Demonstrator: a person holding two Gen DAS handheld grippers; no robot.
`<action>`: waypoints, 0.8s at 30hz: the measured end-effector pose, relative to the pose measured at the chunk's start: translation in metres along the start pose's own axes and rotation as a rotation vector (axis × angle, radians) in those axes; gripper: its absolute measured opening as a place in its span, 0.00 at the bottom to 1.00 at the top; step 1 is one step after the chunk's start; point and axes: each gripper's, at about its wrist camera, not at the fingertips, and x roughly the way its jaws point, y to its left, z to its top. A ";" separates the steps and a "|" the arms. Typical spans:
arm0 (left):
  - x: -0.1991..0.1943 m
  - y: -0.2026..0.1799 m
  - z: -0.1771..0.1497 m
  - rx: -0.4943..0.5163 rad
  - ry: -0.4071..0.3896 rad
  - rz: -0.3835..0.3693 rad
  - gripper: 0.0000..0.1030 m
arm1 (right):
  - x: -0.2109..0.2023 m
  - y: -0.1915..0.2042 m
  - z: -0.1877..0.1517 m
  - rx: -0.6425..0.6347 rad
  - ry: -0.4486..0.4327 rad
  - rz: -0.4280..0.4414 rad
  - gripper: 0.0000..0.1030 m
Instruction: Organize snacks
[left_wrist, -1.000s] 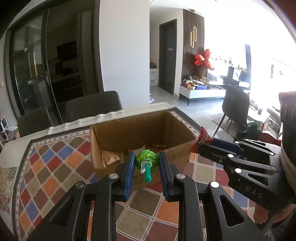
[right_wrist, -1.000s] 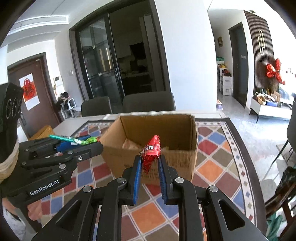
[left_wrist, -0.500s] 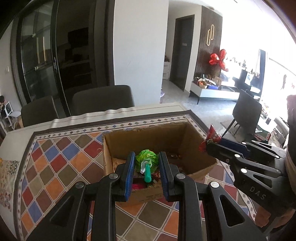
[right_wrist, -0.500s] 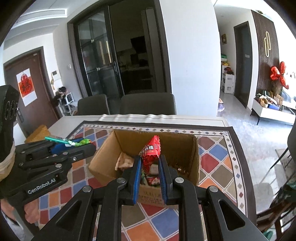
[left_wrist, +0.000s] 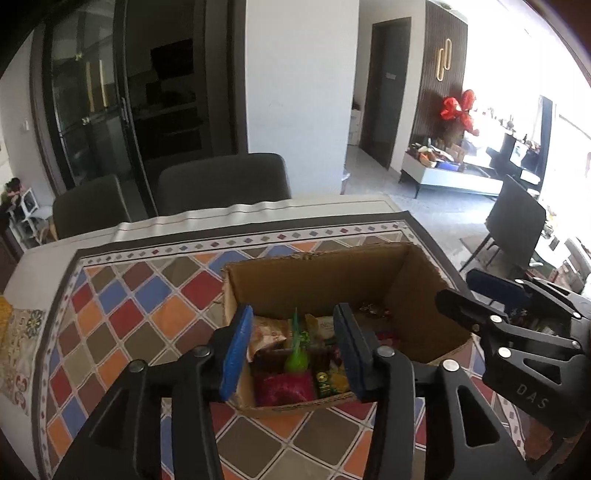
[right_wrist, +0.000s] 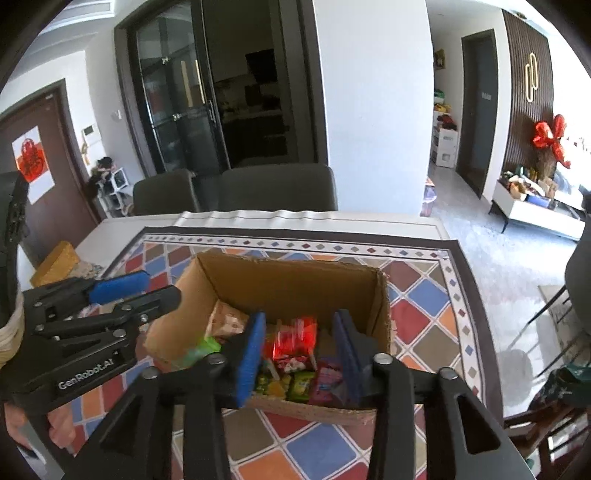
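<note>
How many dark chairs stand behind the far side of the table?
2. One chair stands behind the middle of the table's far edge; the other chair is beside it, on its left. More may be hidden out of view.

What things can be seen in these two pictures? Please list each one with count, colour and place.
cardboard box: one, brown, open, on the cloth
snacks: many, mixed colours, inside the box
green lollipop: one, blurred, in the box below the left tool
tablecloth: one, multicoloured diamonds, on the table
chairs: two, dark grey, behind the table
left tool: one, black with blue pads, jaws just opened, nothing gripped
right tool: one, same colours, jaws just opened, nothing gripped
</note>
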 end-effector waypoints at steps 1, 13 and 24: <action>-0.002 0.000 -0.002 0.000 -0.003 0.005 0.47 | -0.002 0.001 -0.002 -0.005 -0.004 -0.007 0.42; -0.066 -0.011 -0.037 0.027 -0.123 0.079 0.68 | -0.054 0.007 -0.022 0.009 -0.093 -0.065 0.62; -0.135 -0.024 -0.081 0.039 -0.254 0.134 0.85 | -0.125 0.020 -0.058 0.007 -0.199 -0.115 0.79</action>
